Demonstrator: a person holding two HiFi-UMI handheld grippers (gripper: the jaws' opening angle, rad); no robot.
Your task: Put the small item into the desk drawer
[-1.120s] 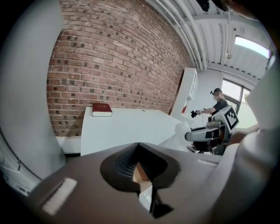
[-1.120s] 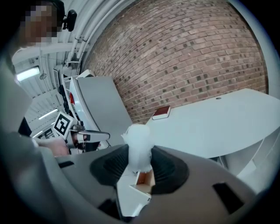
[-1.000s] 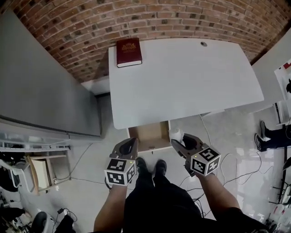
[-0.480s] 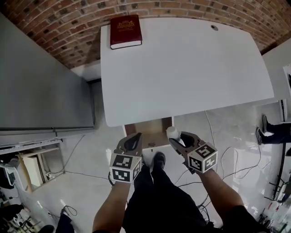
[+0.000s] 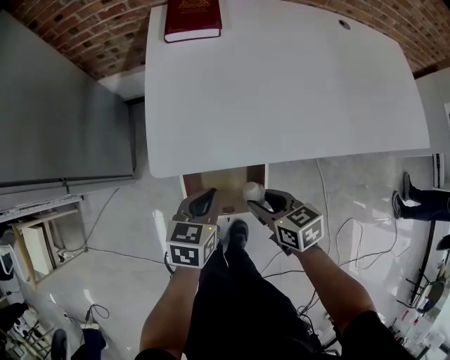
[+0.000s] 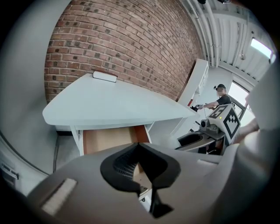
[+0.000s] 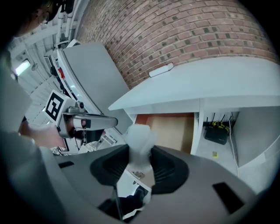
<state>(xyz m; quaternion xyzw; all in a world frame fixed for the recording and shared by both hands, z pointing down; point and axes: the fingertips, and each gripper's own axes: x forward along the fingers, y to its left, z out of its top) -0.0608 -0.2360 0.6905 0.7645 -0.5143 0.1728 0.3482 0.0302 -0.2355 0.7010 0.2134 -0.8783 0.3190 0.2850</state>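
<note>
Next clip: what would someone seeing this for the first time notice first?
The right gripper holds a small white item in its jaws, close to the open wooden drawer under the near edge of the white desk. The left gripper hangs beside it, jaws together and empty. A dark red book lies on the desk's far left corner.

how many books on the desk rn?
1. A dark red book lies at the far left corner of the desk in the head view. No other on the white top; the open drawer shows none, though it's partly hidden.
</note>
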